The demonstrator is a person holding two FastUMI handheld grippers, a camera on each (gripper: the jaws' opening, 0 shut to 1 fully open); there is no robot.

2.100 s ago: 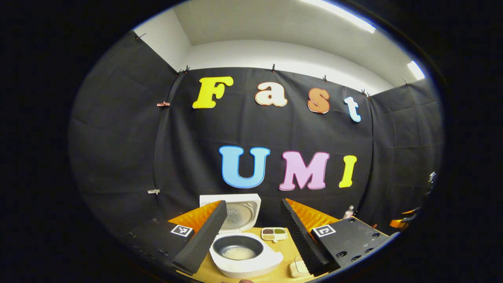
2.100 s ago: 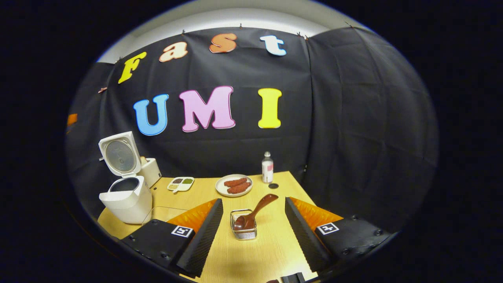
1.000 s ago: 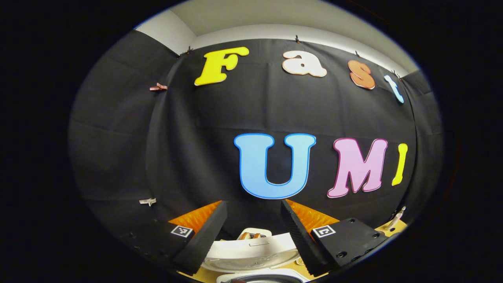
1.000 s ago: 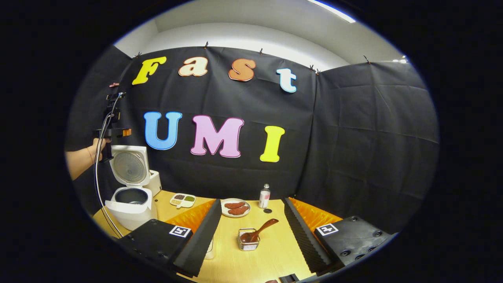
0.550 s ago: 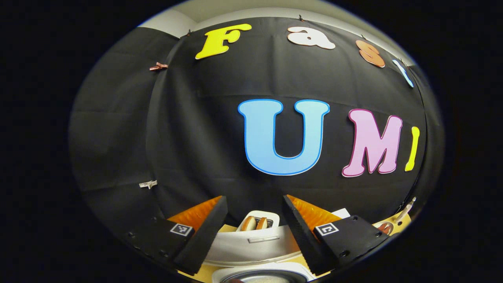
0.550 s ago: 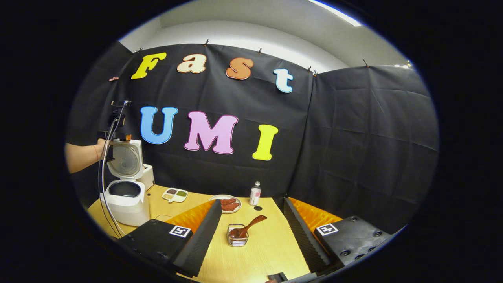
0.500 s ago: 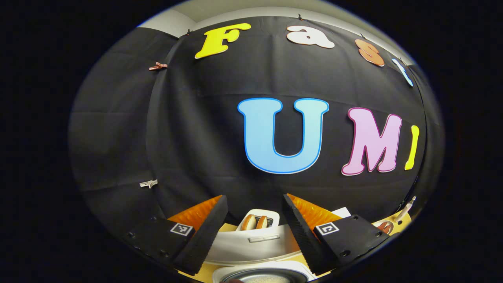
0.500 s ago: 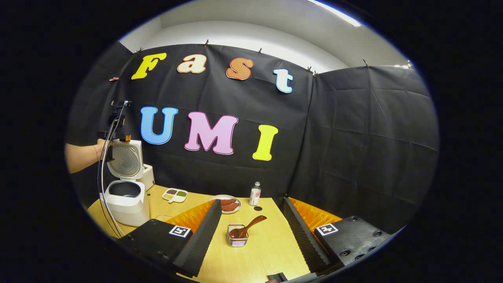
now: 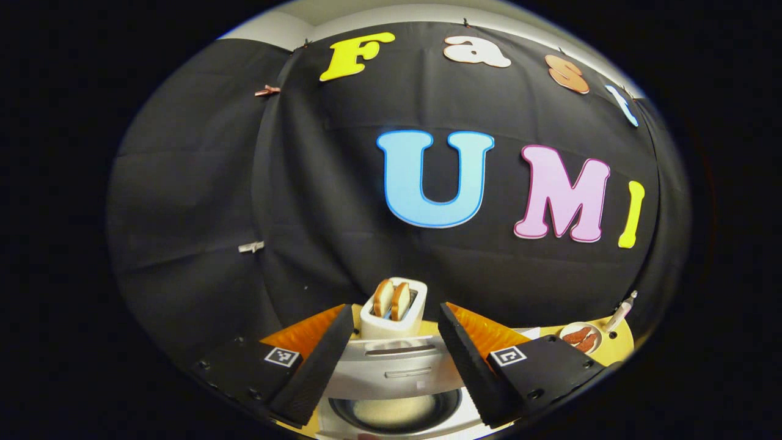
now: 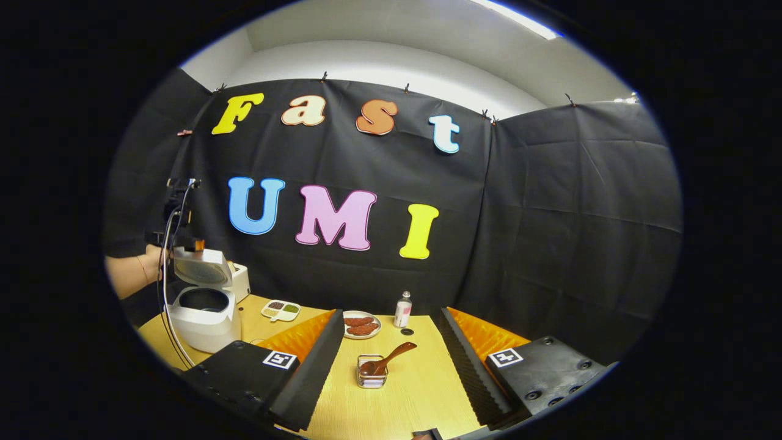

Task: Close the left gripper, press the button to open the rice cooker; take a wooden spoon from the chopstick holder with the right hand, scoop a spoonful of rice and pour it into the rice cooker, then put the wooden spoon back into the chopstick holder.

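The left gripper [image 9: 394,363] hangs over the rice cooker [image 10: 201,311], its fingers spread wide on the half-lowered lid [image 9: 394,373], gripping nothing. Rice lies in the pot [image 9: 394,412] below. Behind the cooker stands a toaster [image 9: 394,311]. The right gripper [image 10: 391,379] gapes too, empty, above the wooden spoon [image 10: 386,360] leaning in its wire holder [image 10: 371,379], well right of the cooker.

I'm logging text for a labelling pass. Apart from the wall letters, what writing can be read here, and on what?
Nothing can be read.
Bottle: label too small to read.
Rice cooker lid: faint mark, blurred.
Square tags on the left gripper and right gripper: black-and-white patterns, no letters.
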